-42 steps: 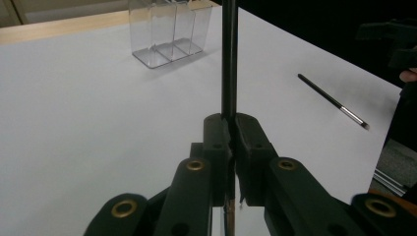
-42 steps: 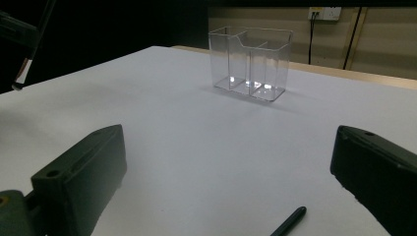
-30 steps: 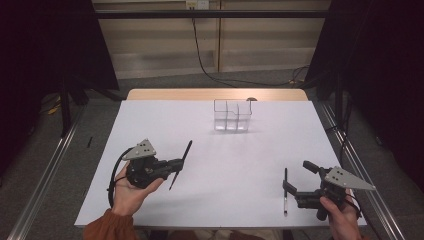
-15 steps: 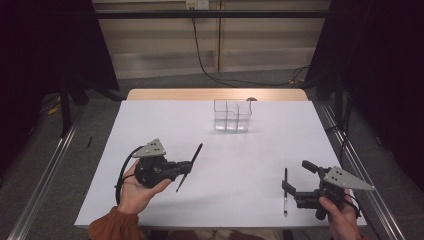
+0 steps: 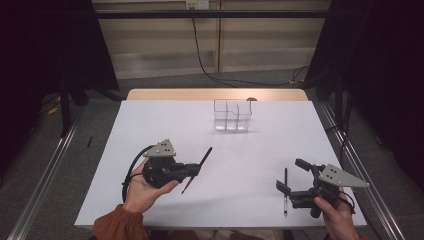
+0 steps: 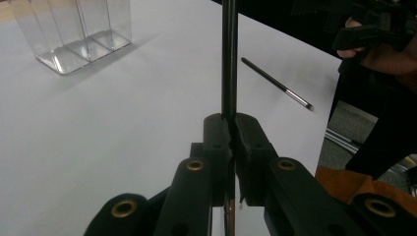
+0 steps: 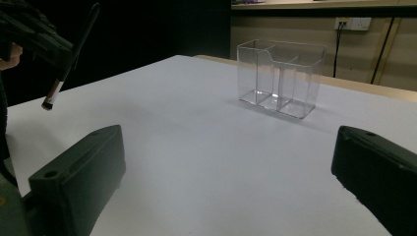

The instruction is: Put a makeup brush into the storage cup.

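Between the closed jaws of the left gripper [image 5: 196, 169] a thin black brush [image 5: 197, 170] is pinched near its lower end, so most of its length juts up and away past the jaw tips, tilted rather than upright. That long overhang is the likely trouble: with so little of the shaft inside the pads, the brush could pivot or slide out if it is swung quickly, and its far tip could catch the rim of the clear organizer [image 5: 232, 115] instead of dropping into a compartment. The left hand [image 5: 142, 187] cradles its gripper from below, palm up, held above the table [image 5: 150, 125] and pointing toward the right gripper's side. Off to that side, the right gripper [image 5: 291, 176] sits low with its jaws wide apart and nothing between them; a second brush [image 5: 285, 190] lies flat on the table just beside it, and a careless reach might roll it away. Farthest ahead of both grippers stands the organizer, empty, well apart from either.
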`<move>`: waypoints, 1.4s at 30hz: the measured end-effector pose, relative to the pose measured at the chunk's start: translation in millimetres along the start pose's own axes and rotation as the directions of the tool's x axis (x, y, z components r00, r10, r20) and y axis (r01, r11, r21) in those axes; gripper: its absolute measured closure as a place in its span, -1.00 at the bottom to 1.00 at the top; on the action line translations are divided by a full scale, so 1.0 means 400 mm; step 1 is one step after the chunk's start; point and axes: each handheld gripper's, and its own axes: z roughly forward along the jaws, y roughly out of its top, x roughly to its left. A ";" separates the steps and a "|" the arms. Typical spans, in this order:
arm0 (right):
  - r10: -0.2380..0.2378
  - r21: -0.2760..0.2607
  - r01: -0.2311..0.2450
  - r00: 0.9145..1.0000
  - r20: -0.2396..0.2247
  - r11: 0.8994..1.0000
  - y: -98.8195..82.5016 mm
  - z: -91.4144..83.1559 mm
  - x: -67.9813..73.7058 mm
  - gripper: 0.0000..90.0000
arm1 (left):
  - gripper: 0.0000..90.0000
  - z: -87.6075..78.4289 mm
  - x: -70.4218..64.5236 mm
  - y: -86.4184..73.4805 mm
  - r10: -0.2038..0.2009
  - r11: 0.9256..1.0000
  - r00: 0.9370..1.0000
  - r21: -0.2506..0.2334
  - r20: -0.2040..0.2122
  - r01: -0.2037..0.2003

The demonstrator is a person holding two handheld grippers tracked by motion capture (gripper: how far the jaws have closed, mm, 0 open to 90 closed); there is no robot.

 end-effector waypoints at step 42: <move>-0.054 0.379 0.243 0.894 -0.446 0.893 0.163 0.205 0.092 -0.99 | 0.87 0.074 -0.037 0.076 0.149 0.929 0.985 0.328 0.085 -0.169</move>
